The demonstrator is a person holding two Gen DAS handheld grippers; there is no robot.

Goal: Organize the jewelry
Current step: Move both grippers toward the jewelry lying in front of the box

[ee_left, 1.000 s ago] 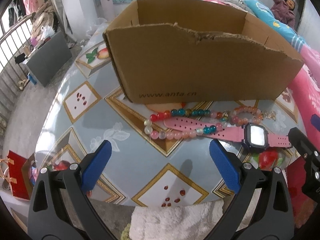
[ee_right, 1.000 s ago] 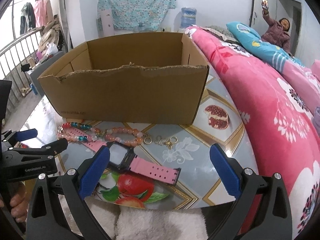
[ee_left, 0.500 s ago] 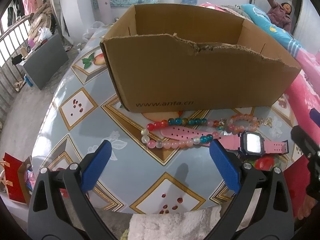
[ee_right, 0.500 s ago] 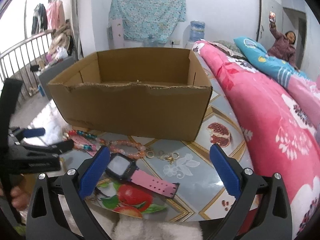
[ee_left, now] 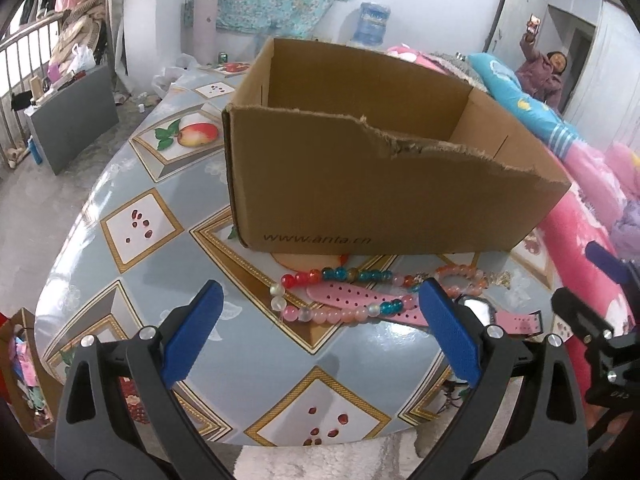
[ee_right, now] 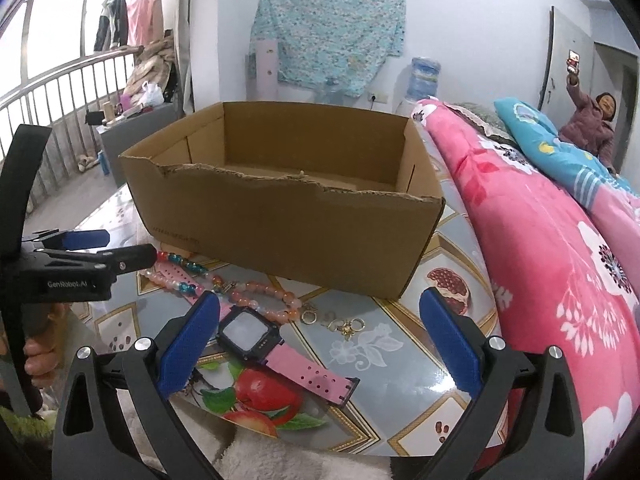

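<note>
Left wrist view: the left claw (ee_left: 318, 336) gapes wide, empty, above the desk (ee_left: 132, 272). The bead bracelet (ee_left: 332, 294), near the box (ee_left: 380, 184), looks light and floppy.

Right wrist view: the right claw (ee_right: 320, 340) gapes empty; grip the pink watch (ee_right: 256, 334) by its stiff case.

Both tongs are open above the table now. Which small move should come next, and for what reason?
Probably lower the right tongs onto the pink watch and close on its case. Both tongs are open and hold nothing, the watch lies nearest the right one, and the cardboard box behind looks empty. The left tongs hang near the bead bracelet.
</note>
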